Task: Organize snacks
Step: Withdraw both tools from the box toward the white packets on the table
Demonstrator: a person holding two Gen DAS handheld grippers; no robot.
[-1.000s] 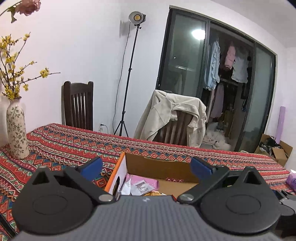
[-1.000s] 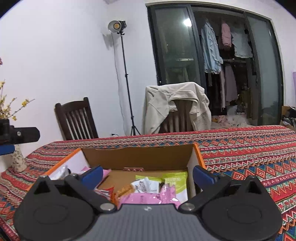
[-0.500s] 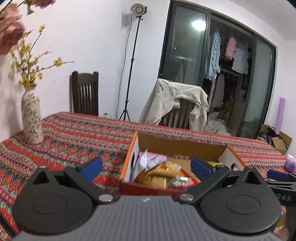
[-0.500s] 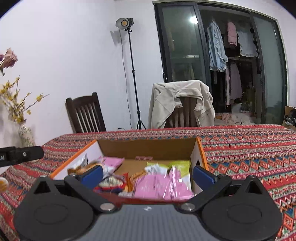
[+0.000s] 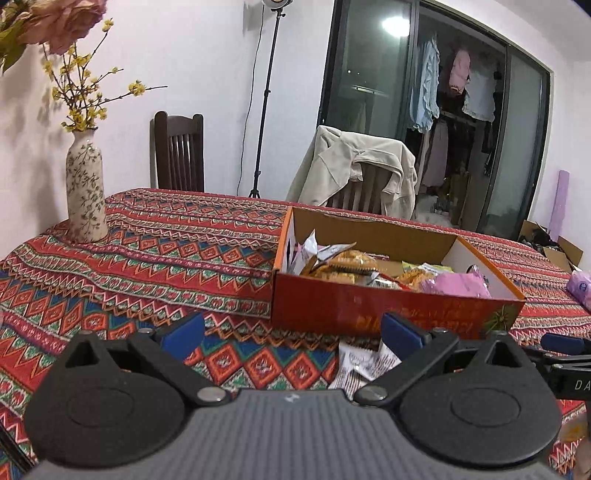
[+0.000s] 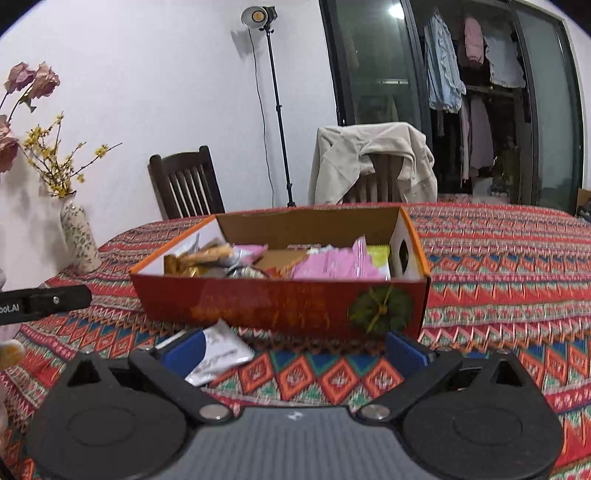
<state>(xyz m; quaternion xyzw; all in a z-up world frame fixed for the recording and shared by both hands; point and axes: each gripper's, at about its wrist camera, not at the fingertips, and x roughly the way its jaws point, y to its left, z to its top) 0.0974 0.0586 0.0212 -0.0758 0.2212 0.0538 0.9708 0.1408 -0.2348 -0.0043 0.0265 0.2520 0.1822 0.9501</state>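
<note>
With both the left gripper [image 5: 291, 332] and right gripper [image 6: 295, 349] spread empty, we should pinch the loose white packet [image 6: 218, 352] squarely, then drop it into the box [image 6: 280, 299].

White walls, a studio lamp [image 6: 258, 14], two wooden chairs [image 6: 186, 184], dark glass sliding doors [image 5: 373, 85].

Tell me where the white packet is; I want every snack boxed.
The white packet lies on the tablecloth outside the box, just in front of its near wall, toward the left in the right wrist view.
</note>
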